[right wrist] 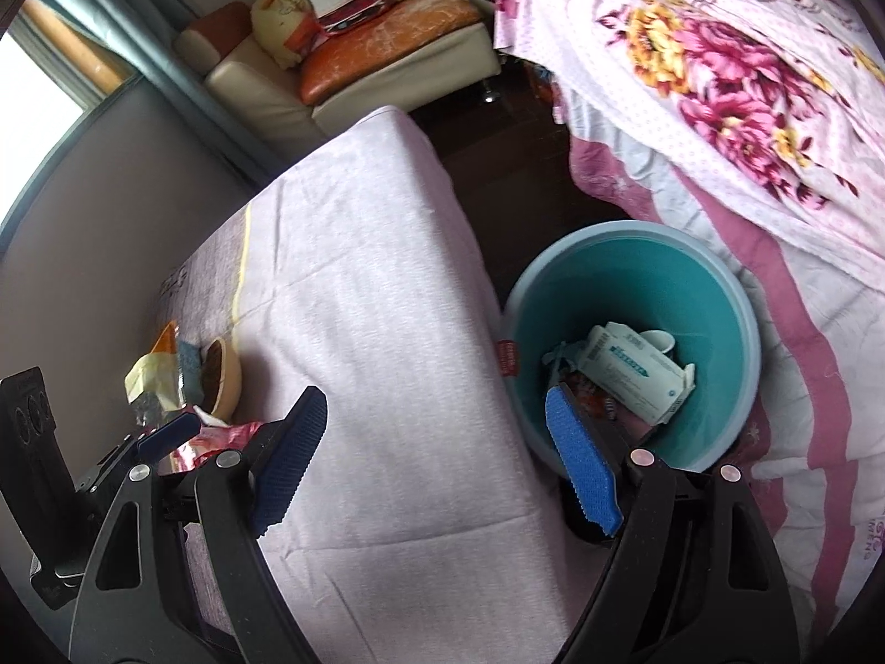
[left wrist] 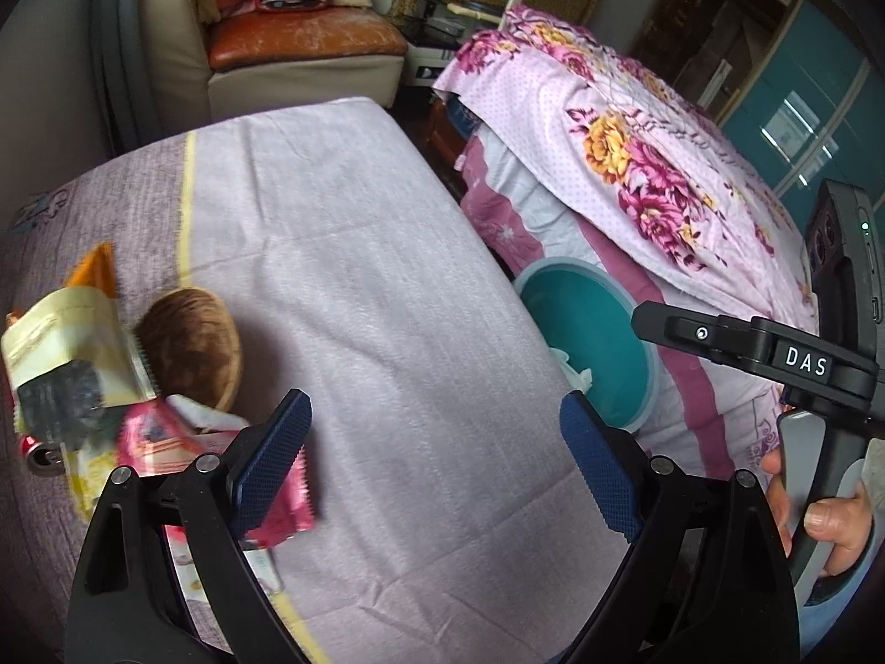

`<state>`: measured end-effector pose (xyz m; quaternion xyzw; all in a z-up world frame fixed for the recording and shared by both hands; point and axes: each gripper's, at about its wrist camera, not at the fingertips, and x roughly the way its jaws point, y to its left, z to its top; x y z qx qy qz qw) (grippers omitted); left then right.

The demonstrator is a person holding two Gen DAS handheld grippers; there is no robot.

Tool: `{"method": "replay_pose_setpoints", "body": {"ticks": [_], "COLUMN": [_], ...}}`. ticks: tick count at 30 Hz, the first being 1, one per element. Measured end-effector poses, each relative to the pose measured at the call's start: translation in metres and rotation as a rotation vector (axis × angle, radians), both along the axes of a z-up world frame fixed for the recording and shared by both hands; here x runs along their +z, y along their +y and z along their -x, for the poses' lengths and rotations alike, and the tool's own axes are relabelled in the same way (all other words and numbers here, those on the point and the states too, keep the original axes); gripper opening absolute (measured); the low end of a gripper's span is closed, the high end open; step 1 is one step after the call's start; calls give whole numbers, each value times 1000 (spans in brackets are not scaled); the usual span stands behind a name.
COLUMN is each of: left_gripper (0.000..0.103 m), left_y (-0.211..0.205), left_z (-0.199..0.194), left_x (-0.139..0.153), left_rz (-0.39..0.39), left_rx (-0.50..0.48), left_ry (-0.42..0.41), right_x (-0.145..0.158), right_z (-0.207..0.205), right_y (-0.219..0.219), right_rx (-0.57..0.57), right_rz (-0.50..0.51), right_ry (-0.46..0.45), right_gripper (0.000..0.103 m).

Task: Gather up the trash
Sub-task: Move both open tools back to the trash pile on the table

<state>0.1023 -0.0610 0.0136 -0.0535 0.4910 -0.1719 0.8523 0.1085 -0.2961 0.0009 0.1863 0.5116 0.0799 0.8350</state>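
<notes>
The left gripper [left wrist: 437, 465] has its blue pads spread wide with nothing between them, only bare pale cloth of the table [left wrist: 387, 254] showing in the gap. Just outward from its left-hand pad, in the lower left of the left wrist view, lies the remaining trash: a pink wrapper [left wrist: 166, 442] partly under that pad's tip, a cream and black pouch [left wrist: 66, 354] beyond it, a can [left wrist: 41, 456] at the frame's edge and a brown bowl [left wrist: 193, 348] beside them. The wrapper's long axis seems to run slanting toward the lower right, though blur makes that uncertain.

The right gripper [right wrist: 442, 459] is likewise spread and empty. Its right-hand pad overlaps the rim of the teal bin [right wrist: 719, 288], which stands off the table's edge in the right centre of that view and already holds a white carton [right wrist: 636, 371]. The trash pile sits far over in its lower left, past the other gripper's pad.

So the pile lies to the left of both, and the left gripper is plainly the nearer; the right one is nearer the bin.
</notes>
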Motion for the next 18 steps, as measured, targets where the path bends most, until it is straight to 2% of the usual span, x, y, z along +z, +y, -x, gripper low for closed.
{"method": "replay_pose_setpoints", "body": {"ticks": [8,14,18], "left_gripper": [92,92,92], "left_y": [71,139,187], "left_z": [14,27,31], "left_x": [14,21,16], "left_rz": [24,46,46], "left_rx": [107,224,319], "left_ry": [-31,-55,-51], "right_x": [14,18,16], "right_z": [-12,-27,-41], "right_y": [73,134,177], "right_rx": [142,240,324], "right_rz": [34,115,108], "right_ry": [-7,-21,4], "right_gripper": [78,83,83]}}
